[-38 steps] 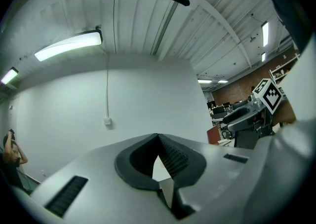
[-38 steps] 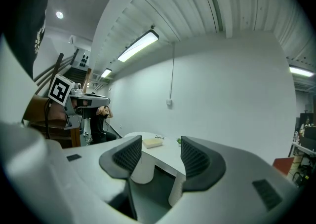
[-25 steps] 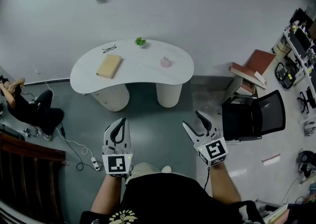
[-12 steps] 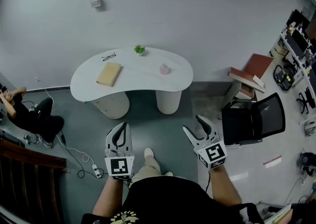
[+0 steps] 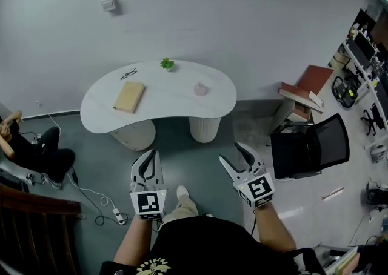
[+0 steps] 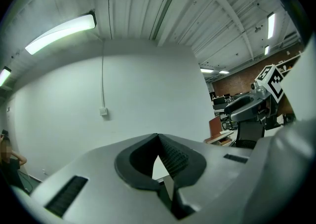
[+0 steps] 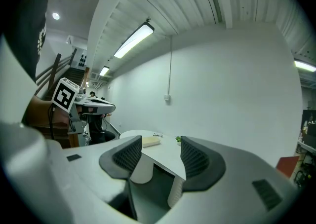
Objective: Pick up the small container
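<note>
Though still distant, small container (image 5: 200,89) nearer.

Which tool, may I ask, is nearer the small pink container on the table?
Right, slightly. The right tool is short of the container, just to its right; the left tool is farther to its left.

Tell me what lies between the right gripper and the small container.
Head view: between right gripper and container, only floor and bare tabletop.
</note>
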### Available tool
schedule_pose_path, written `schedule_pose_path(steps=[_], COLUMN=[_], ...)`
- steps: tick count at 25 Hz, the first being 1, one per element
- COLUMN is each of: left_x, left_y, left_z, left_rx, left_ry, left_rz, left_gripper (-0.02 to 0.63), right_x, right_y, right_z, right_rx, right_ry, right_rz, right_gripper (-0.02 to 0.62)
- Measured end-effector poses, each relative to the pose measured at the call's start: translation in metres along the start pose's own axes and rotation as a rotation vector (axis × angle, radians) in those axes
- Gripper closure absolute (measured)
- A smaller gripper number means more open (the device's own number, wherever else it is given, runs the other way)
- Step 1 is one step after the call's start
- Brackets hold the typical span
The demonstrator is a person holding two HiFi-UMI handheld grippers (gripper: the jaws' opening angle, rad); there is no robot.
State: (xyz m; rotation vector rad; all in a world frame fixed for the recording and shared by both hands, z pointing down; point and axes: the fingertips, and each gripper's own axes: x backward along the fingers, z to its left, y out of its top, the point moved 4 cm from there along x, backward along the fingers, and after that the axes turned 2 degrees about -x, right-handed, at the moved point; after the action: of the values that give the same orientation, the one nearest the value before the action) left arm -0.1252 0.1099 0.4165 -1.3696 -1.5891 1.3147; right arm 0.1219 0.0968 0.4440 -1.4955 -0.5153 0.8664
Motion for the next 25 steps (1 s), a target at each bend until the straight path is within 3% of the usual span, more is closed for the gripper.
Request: schedule_pose_path(steps=[25], left_x=[-0.151], left_y=[-0.009], left_z=[0.095], left_rx=[0.0], left_ry=[-0.111], left_rz=[-0.023], left_gripper=[0.601], right_x=[-0.165], right_y=[0.049], right_z=[-0.056], right_rx=[0.018], right_ry=[-0.036], right_rz=[0.019], right_gripper=[0.356])
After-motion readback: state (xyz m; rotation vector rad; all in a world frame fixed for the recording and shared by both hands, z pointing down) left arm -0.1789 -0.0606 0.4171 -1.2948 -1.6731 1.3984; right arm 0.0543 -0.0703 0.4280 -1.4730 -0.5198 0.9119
